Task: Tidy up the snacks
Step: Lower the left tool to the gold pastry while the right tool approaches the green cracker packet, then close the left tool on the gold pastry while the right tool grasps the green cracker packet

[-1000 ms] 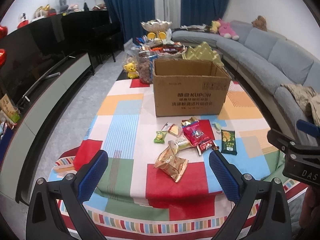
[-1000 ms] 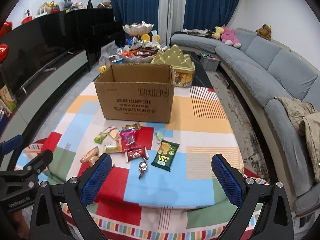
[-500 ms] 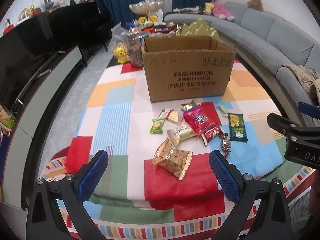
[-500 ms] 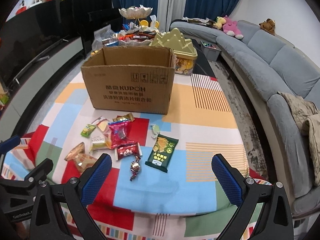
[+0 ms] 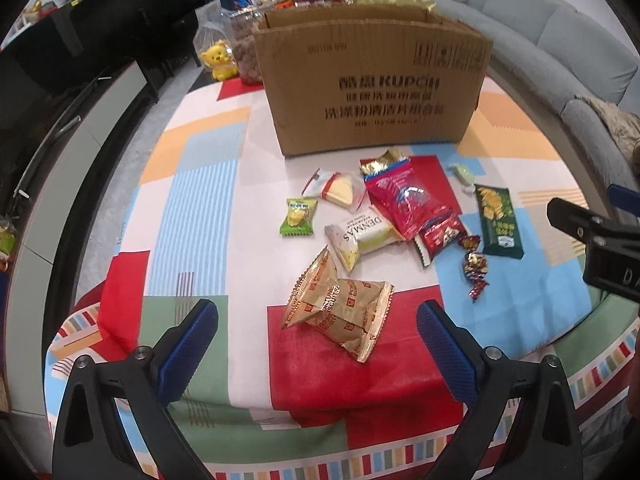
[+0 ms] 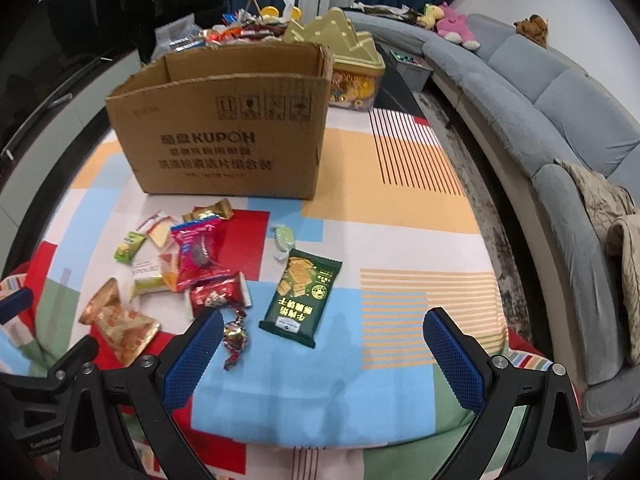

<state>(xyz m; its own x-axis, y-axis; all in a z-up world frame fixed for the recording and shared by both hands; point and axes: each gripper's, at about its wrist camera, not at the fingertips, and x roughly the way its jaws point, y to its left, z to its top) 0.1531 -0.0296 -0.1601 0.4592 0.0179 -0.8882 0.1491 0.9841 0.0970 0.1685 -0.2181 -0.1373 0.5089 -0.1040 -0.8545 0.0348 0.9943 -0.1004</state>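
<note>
Several snack packets lie on a table with a patchwork cloth (image 5: 192, 200), in front of an open cardboard box (image 5: 372, 92) (image 6: 224, 128). Nearest my left gripper (image 5: 318, 334) is a gold biscuit packet (image 5: 340, 308), just ahead of its open, empty fingers. Behind it lie a white Denmas packet (image 5: 360, 236), a pink packet (image 5: 404, 200) and a small green candy (image 5: 298, 216). My right gripper (image 6: 324, 348) is open and empty above the cloth, with a dark green cracker packet (image 6: 302, 296) just ahead and a foil-wrapped candy (image 6: 234, 336) beside its left finger.
A grey curved sofa (image 6: 560, 92) runs along the right with a blanket (image 6: 608, 208) on it. Behind the box stand a gold tin (image 6: 344, 44) and a snack-laden tray (image 6: 240, 32). A dark TV cabinet (image 5: 60, 92) lines the left. The other gripper's black body shows at each view's edge.
Both grippers have moved forward and down toward the table, so the packets and box look much larger. Nothing on the table has shifted, and both grippers stay open.
</note>
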